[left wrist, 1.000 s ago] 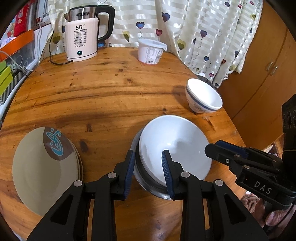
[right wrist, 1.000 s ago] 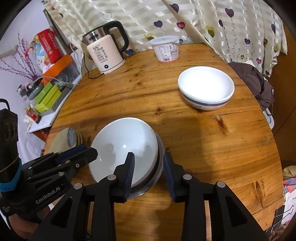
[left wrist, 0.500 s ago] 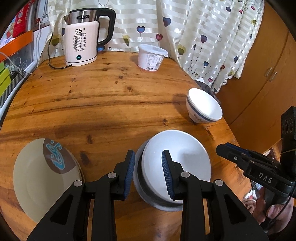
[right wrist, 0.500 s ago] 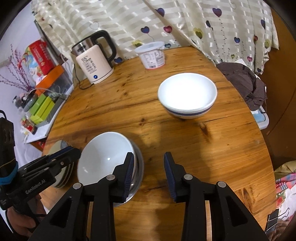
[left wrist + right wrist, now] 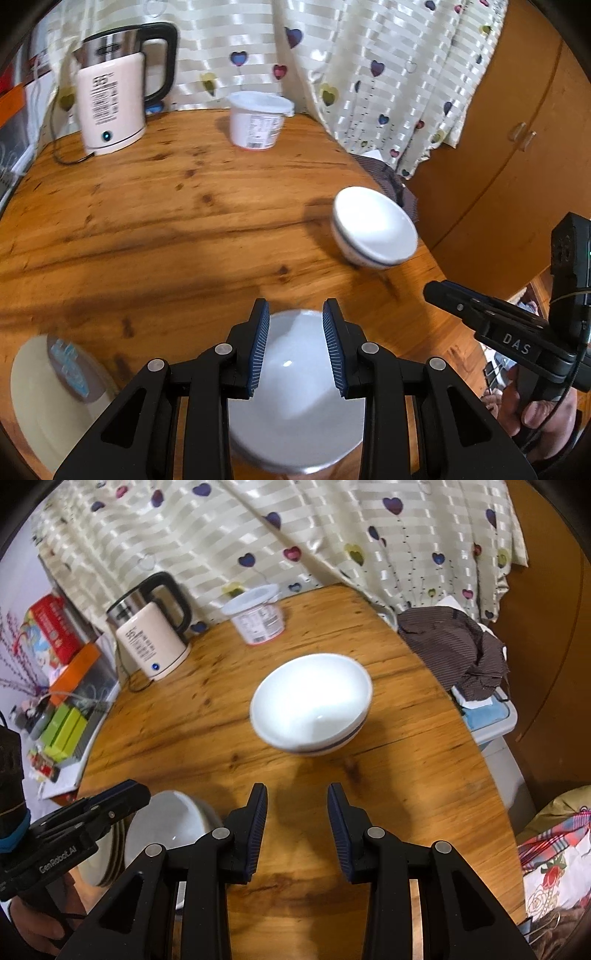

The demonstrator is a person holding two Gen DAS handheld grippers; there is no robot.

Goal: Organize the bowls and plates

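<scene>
A plain white bowl (image 5: 295, 406) sits nested in a metal dish near the table's front edge. My left gripper (image 5: 295, 332) hovers over its far rim, open, with nothing between the fingers. A white bowl with a blue band (image 5: 310, 709) stands alone further back on the right. My right gripper (image 5: 297, 812) points at it from short of it, open and empty, over bare wood. A stack of beige plates (image 5: 48, 398), the top one with a brown and blue motif, lies at the front left. The nested bowl (image 5: 170, 830) shows left of the right gripper.
A round wooden table (image 5: 184, 229) carries a pink kettle (image 5: 110, 96) and a white lidded tub (image 5: 258, 122) at the back by the curtain. A brown cloth (image 5: 454, 646) lies off the right edge. Boxes (image 5: 62, 731) crowd a shelf on the left. A wooden cabinet (image 5: 517, 147) stands right.
Both grippers have drawn back from the nested bowl. The right one has swung right, so the blue-banded bowl is now ahead of it. Neither pair of jaws has changed its opening.
</scene>
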